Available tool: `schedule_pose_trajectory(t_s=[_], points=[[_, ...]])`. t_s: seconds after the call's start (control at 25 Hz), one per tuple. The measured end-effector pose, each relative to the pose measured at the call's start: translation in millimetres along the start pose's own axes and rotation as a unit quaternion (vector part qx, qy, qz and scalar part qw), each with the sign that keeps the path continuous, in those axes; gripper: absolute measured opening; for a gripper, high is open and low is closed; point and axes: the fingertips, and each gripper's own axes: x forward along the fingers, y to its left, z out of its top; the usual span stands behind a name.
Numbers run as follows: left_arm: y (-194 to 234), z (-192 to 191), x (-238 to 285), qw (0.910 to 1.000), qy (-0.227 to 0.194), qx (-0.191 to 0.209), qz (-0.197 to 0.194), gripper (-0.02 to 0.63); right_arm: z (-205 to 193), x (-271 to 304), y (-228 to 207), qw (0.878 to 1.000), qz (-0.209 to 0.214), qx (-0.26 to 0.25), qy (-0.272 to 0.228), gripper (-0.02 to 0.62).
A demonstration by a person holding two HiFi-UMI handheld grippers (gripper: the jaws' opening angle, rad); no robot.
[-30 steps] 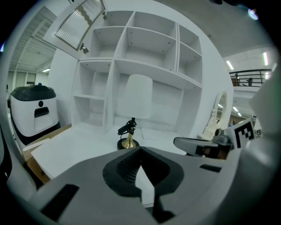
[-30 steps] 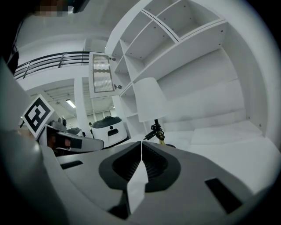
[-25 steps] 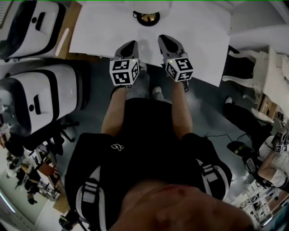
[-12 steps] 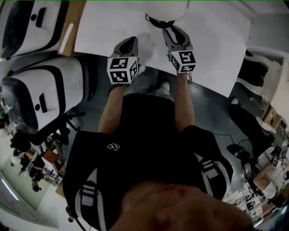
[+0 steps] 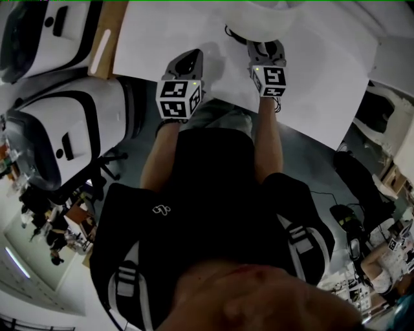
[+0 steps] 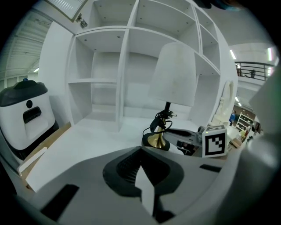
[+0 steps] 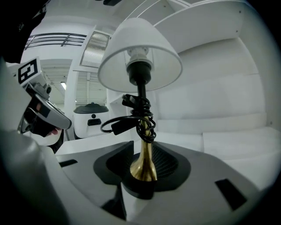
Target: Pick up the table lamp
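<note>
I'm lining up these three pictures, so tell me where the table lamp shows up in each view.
Head view: table lamp at the top edge, shade only, above the right gripper.
Left gripper view: table lamp right of centre.
Right gripper view: table lamp dead centre, base between the open jaws.
Shared landmark: the white table it stands on.

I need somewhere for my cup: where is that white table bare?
The table is bare left of the lamp, out to the wooden strip, and right of it. It's crowded around the lamp's base, where the right tool's open jaws straddle the stem.
</note>
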Motion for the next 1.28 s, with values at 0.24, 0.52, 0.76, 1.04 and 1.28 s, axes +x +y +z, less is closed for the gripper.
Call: schedule_pose_trajectory(t_s=[0.24, 0.52, 0.76, 1.04, 1.28], points=[[25, -1, -3, 0.9999, 0.005, 0.005, 0.01, 0.006, -2, 18, -5, 1.0, -0.029, 0.009, -0.006, 0.123], [49, 13, -4, 0.9999, -0.008, 0.001, 0.012, 0.006, 0, 31, -8, 0.998, -0.058, 0.015, -0.002, 0.123], [59, 25, 2, 0.9996, -0.025, -0.011, -0.001, 0.006, 2, 41, -4, 0.997, -0.069, 0.044, 0.013, 0.123], [59, 37, 6, 0.9989, -0.04, -0.02, -0.008, 0.006, 0, 38, -2, 0.994, -0.073, 0.05, 0.057, 0.123], [45, 53, 11, 0.9978, -0.062, -0.023, -0.013, 0.006, 18, 26, 3, 0.996, -0.055, 0.036, 0.059, 0.12]])
